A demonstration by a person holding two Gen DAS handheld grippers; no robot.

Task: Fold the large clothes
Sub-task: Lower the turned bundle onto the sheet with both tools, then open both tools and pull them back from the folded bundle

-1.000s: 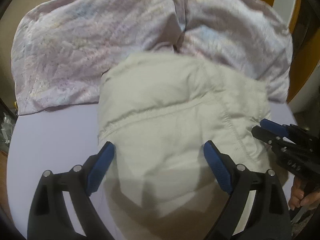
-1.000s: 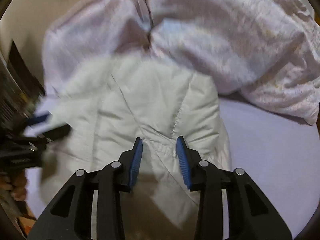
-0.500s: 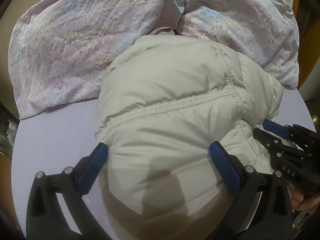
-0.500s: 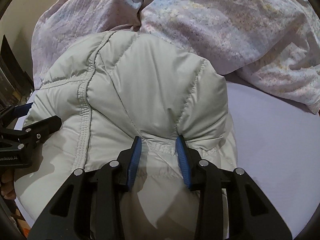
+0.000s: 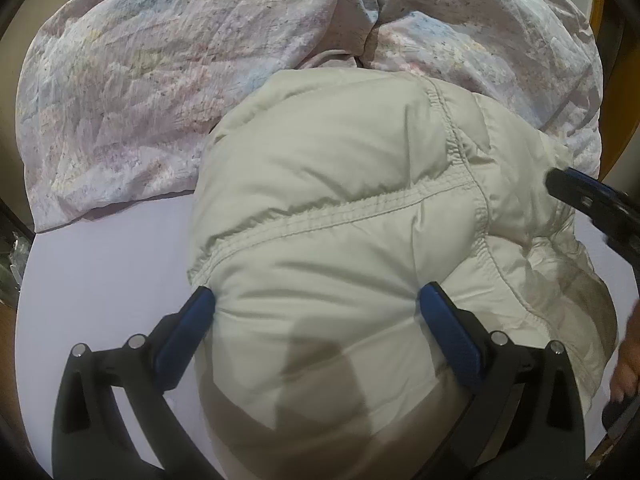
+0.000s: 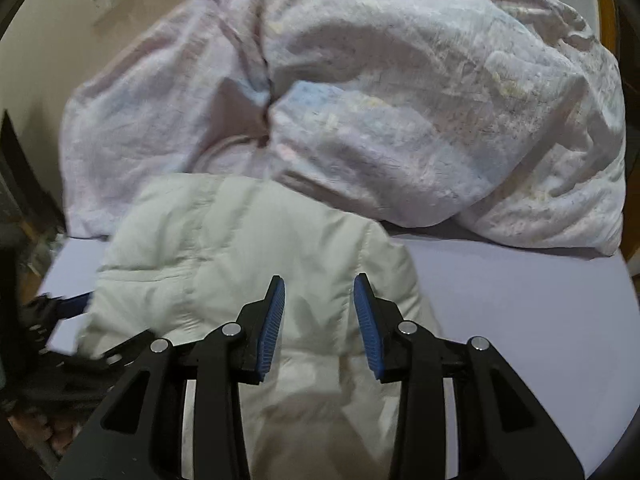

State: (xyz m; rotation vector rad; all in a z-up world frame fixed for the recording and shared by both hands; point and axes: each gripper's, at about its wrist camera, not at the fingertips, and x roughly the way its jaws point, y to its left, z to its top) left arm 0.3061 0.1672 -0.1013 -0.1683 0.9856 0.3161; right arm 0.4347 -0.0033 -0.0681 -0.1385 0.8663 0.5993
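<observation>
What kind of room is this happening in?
Most likely a bedroom: a rumpled pastel duvet lies heaped on a lilac bedsheet, with a puffy cream jacket spread on it.

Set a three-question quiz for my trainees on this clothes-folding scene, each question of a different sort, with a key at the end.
1. Multiple choice: what colour is the padded jacket? A black; B off-white; C red.
2. True or false: the jacket lies on a bare wooden table.
3. Fill in the gap: behind the jacket lies a crumpled, pastel-patterned ____.

Key
1. B.
2. False: it lies on a lilac sheet.
3. quilt.
</observation>
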